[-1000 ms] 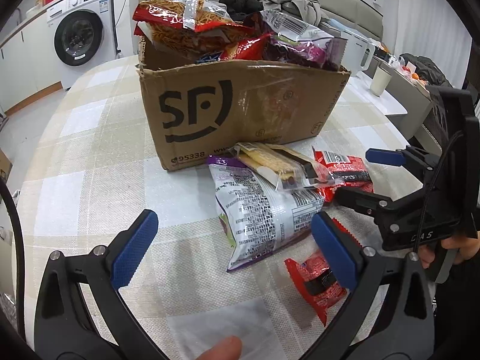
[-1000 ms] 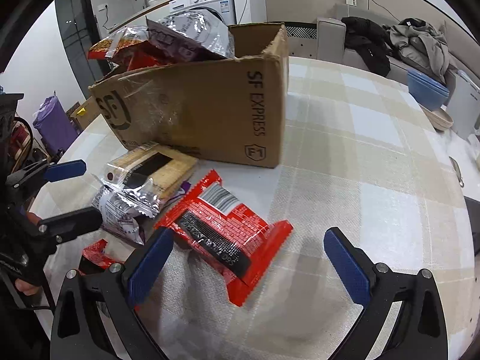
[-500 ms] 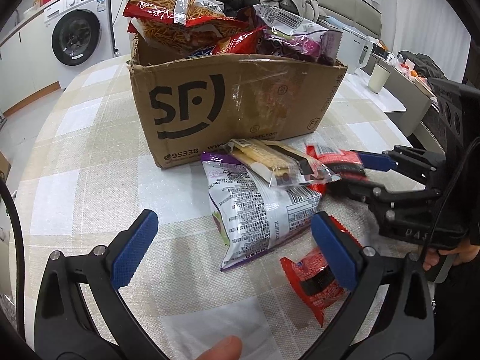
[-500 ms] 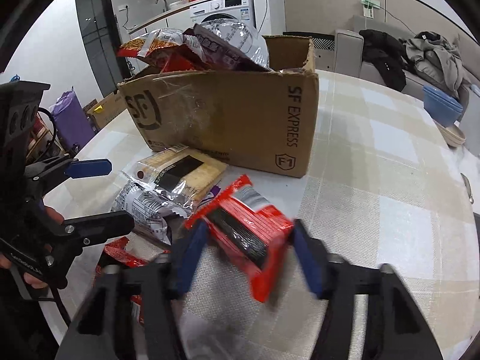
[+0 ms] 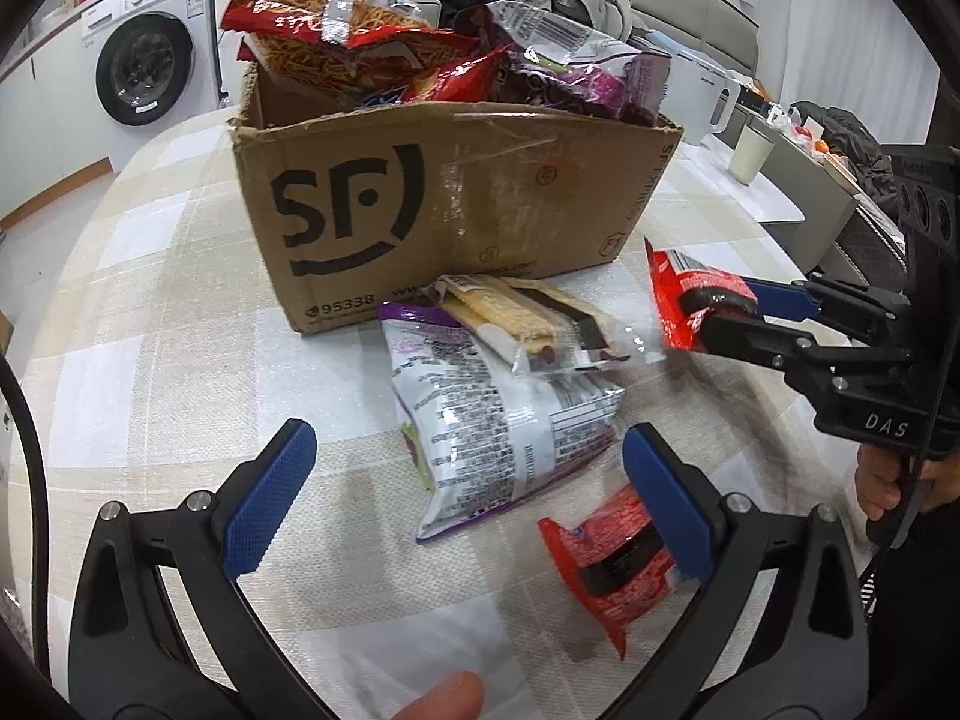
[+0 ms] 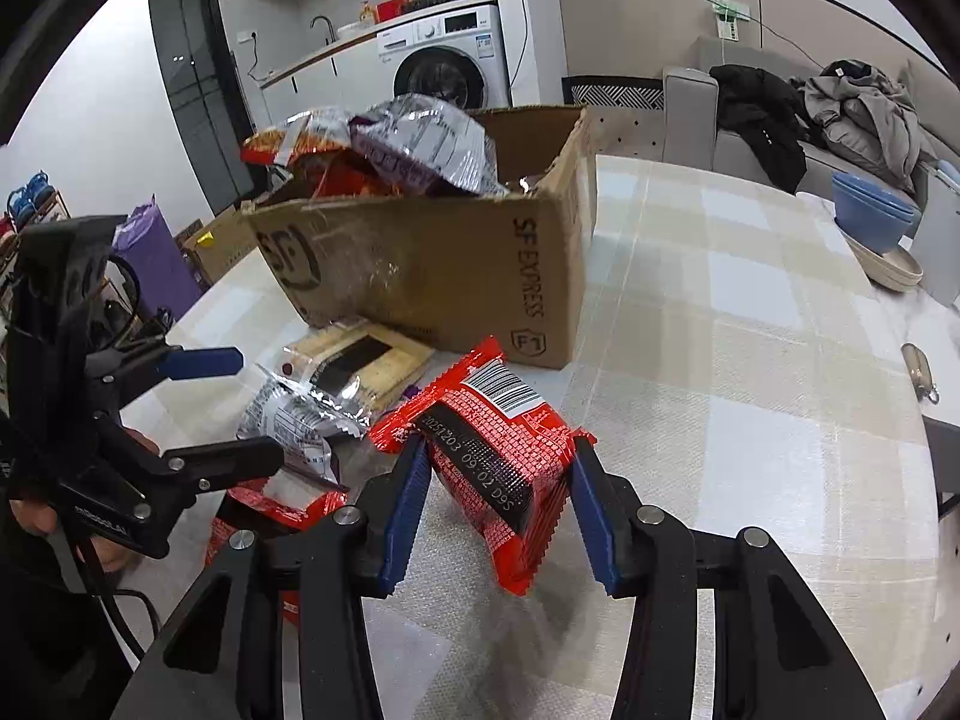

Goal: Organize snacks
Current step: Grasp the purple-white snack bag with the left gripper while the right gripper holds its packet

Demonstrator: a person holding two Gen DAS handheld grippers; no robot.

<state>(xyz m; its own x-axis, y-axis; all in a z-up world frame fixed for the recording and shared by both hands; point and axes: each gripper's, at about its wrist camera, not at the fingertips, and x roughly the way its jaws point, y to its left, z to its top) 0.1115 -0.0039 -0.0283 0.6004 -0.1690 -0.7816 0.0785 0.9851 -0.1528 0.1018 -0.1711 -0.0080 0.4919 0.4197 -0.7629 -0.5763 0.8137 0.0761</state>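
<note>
A checked cream cloth covers the worktop (image 6: 750, 360). My right gripper (image 6: 498, 510) pinches the red foil snack packet (image 6: 498, 450) just off the cloth; my left gripper (image 5: 462, 498) gapes wide. I should lift level, clear the brown cardboard box (image 6: 420, 276) rim, then release.

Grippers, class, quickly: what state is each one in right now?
Left gripper: open, holding nothing.
Right gripper: closed on the red snack packet.

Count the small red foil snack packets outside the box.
2. One small red foil packet is clamped in the right gripper, off the table. Another lies by the open left gripper. More may hide under other bags.
</note>
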